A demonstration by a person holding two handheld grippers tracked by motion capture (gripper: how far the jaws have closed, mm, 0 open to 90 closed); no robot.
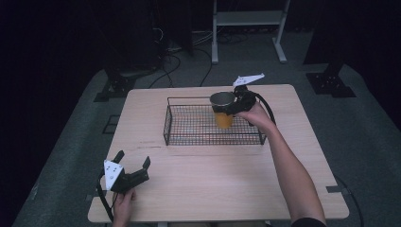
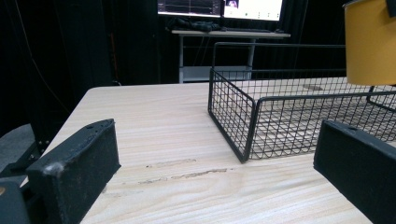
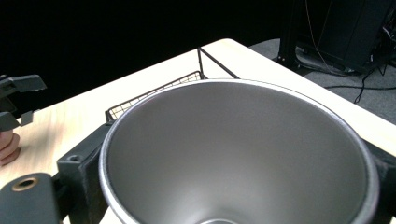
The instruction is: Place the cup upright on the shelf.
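Yellow cup (image 1: 223,115) gripped above wire basket (image 1: 189,140), table (image 1: 213,179) bare

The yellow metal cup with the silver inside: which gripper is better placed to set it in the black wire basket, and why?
Right. The right gripper already clamps the yellow metal cup above the black wire basket; the left gripper sits open near the table's front edge.

Light wooden bench (image 1: 213,175) stands on grey floor (image 1: 369,142). Dark surroundings; a white-framed desk (image 1: 248,28) and black cables (image 1: 170,61) lie behind.
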